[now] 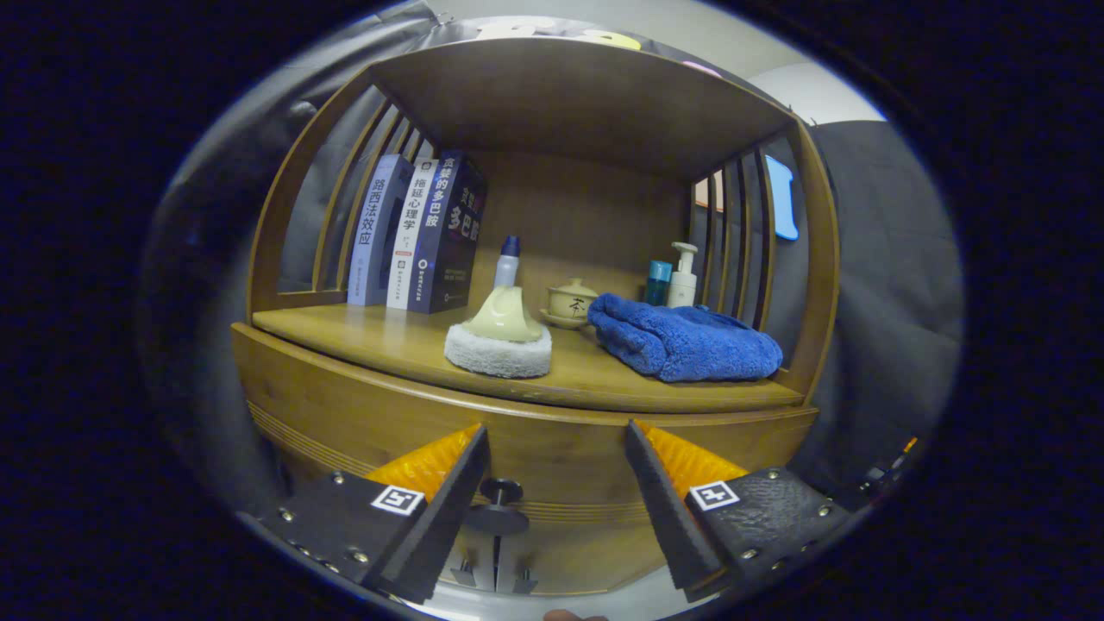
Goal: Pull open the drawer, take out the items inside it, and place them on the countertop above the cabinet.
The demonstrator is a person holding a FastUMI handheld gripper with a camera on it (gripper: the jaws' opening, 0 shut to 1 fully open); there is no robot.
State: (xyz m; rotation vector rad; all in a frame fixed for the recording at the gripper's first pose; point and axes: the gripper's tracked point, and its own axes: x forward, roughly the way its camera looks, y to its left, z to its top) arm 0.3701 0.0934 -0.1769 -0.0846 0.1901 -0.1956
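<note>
A wooden cabinet fills the view, its drawer front (552,448) closed below the countertop (388,341). The drawer's dark round knob (500,493) sits low, between my two fingers and slightly left of the midline. My gripper (556,431) is open, the fingertips spread wide just in front of the drawer front, holding nothing. On the countertop stand a scrub pad with a cream handle (500,336) and a folded blue towel (686,341).
Three upright books (418,233) lean at the back left of the shelf. A small lidded teacup (571,302), a teal bottle (658,282) and a white pump bottle (683,276) stand at the back right. Slatted wooden sides and a top board enclose the shelf.
</note>
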